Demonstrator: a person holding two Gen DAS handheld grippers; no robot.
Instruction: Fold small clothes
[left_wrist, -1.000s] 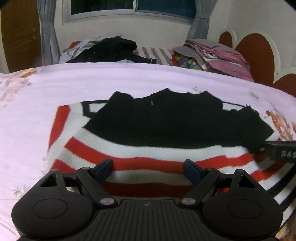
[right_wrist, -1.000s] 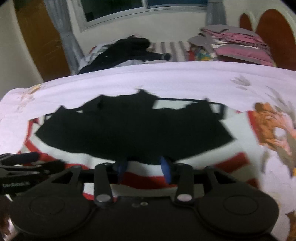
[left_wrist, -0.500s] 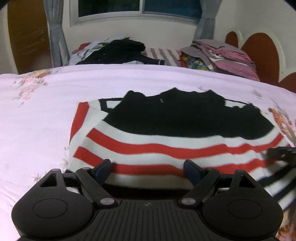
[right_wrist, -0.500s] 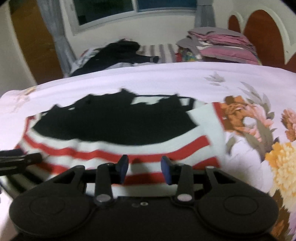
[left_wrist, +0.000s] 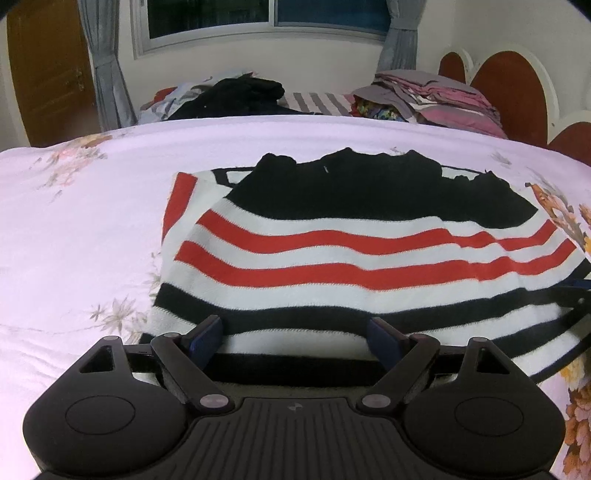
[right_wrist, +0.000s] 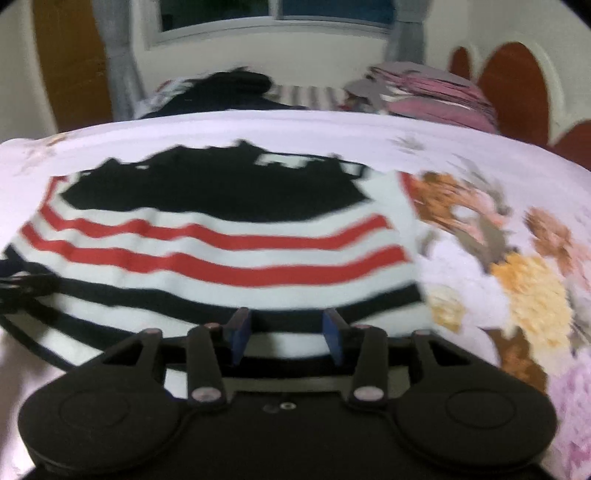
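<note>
Bed: floral sheet (left_wrist: 92, 229) lay under everything.
Sweater: striped sweater (left_wrist: 332, 258) lay flat mid-bed w/ black top part far, hem nearest both cams.
L gripper: left gripper (left_wrist: 295, 336) sat low at near hem, level, 2 fingers spread wide, nothing pinched.
R gripper: right gripper (right_wrist: 286, 330) sat low at hem's right end, fingers parted, released; view blurred.

The sweater (left_wrist: 332, 258) has a black top, then red and white stripes, then black and white stripes at the near hem. The bedspread (left_wrist: 74, 229) is pale lilac with orange, yellow and brown flowers. Gripper pads (right_wrist: 239, 334) are blue.
</note>
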